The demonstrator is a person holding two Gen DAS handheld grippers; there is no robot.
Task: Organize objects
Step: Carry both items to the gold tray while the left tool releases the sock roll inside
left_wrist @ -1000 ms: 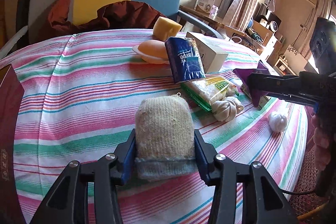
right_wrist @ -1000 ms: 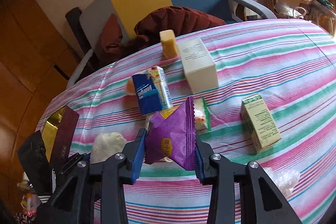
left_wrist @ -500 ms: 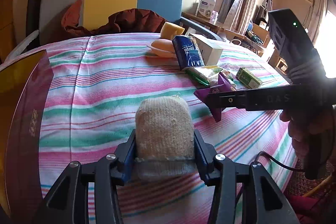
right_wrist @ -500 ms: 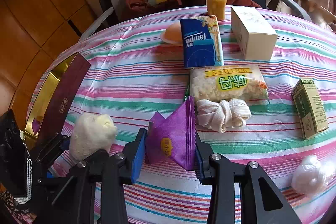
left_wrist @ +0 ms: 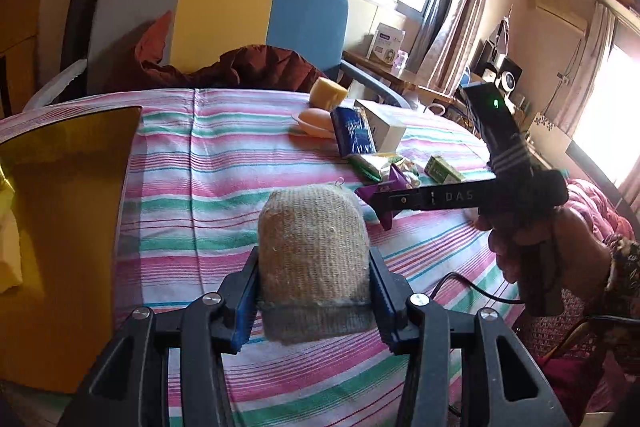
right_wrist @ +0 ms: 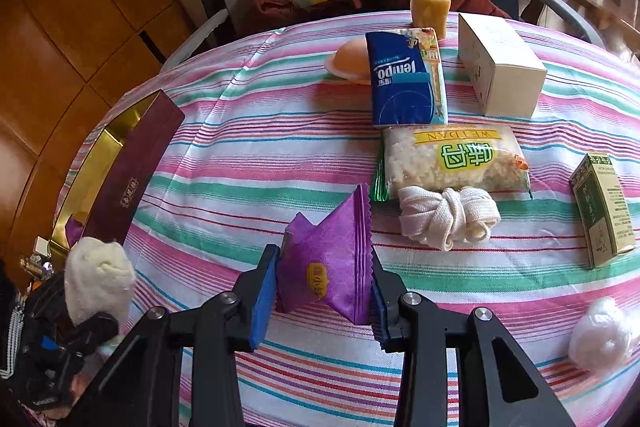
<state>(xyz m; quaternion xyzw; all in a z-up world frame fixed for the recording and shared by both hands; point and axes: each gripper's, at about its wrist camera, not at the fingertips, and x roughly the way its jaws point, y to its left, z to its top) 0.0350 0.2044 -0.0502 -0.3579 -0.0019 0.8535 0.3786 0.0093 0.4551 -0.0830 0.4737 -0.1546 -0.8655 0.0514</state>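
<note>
Your gold-lined box (left_wrist: 60,227) runs off the left edge of the left wrist view, so you cannot see its far wall. Beside the box, your left hand-held gripper (right_wrist: 86,303) is mostly cut off in the right wrist view. Beyond the box, the tissue pack (right_wrist: 408,79) hides part of the peach dish (right_wrist: 348,61). The print on the green carton (right_wrist: 602,209) is too small to read.

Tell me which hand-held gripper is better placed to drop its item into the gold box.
Left. The left hand-held gripper, shut on the scrubber, sits right beside the gold box. The right one, holding the purple packet, is farther across the table.
</note>
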